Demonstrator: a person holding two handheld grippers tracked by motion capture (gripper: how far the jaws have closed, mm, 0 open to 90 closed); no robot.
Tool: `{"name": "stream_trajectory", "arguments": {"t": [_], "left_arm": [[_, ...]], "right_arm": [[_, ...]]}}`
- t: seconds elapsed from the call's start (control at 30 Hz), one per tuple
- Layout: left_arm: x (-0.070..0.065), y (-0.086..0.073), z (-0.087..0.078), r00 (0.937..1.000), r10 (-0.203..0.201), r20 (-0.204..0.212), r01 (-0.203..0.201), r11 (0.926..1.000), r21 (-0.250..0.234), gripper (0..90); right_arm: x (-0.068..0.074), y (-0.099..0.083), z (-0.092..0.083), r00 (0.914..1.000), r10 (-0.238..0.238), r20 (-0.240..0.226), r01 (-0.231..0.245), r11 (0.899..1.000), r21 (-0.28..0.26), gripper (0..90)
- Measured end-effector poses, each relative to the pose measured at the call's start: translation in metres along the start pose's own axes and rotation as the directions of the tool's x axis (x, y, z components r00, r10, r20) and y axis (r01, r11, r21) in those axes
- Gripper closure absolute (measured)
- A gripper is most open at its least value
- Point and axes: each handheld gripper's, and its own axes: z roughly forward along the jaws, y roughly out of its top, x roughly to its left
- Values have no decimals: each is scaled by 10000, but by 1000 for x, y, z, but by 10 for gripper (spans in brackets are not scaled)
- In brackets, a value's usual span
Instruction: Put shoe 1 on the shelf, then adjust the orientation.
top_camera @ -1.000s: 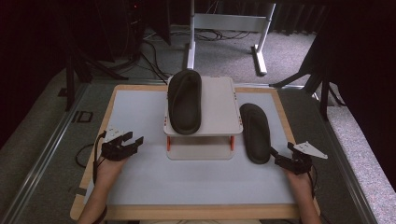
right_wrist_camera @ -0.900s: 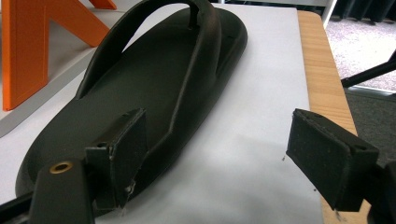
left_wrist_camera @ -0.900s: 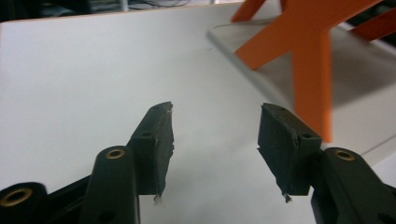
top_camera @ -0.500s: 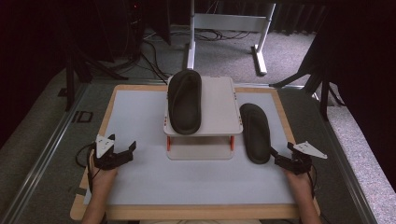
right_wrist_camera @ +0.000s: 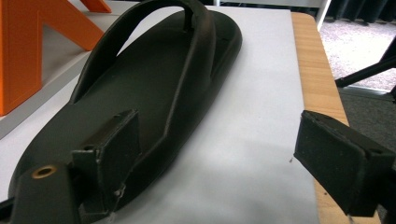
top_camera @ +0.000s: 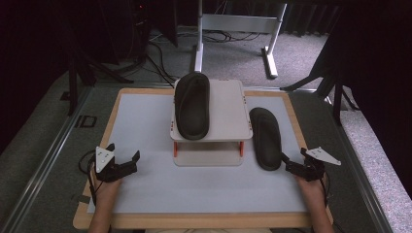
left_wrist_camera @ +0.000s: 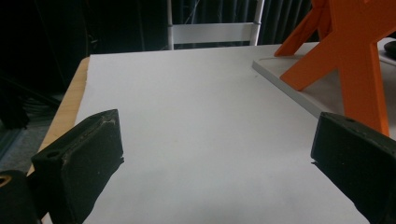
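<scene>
One black flip-flop [top_camera: 192, 106] lies on top of a small white stand [top_camera: 228, 114] with orange legs [left_wrist_camera: 355, 60] in the middle of the table. A second black flip-flop [top_camera: 265, 138] [right_wrist_camera: 154, 93] lies flat on the white table mat right of the stand. My right gripper [top_camera: 293, 156] [right_wrist_camera: 219, 135] is open just behind this flip-flop's heel; one jaw hangs over the heel, the other over bare mat. My left gripper [top_camera: 124, 152] [left_wrist_camera: 217, 140] is open and holds nothing, low over the mat at the front left, well apart from the stand.
The mat [top_camera: 141, 126] lies on a wooden table with a raised edge [top_camera: 104, 145]. Around the table is grey carpet, with a white metal frame [top_camera: 233, 29] and cables behind it. Dark stands flank the back corners.
My left gripper has drawn back toward the front left of the table, away from the stand. The right gripper and both flip-flops have stayed put.
</scene>
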Motion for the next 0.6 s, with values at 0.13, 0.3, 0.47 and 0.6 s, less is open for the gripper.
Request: {"name": "stream_trajectory", "arguments": {"t": [0.13, 0.3, 0.47, 0.6], "left_arm": [[-3, 0, -1, 9995, 306, -120, -306, 9995, -5, 20], [-4, 0, 0, 9995, 309, -2, -309, 9995, 10, 14], [-6, 0, 0, 9987, 508, -9, -508, 9987, 39, 14], [-6, 0, 0, 9985, 548, 2, -548, 9985, 26, 15]], "right_arm": [[1, 0, 1, 9999, -125, 9, 125, 9999, 51, 114], [-1, 3, -1, 9996, 51, -284, -37, 9988, 483, 114], [-1, 10, -8, 9999, 173, 1, -173, 9988, 463, 121], [0, 16, -12, 9990, 20, -449, 16, 9968, 802, 216]]}}
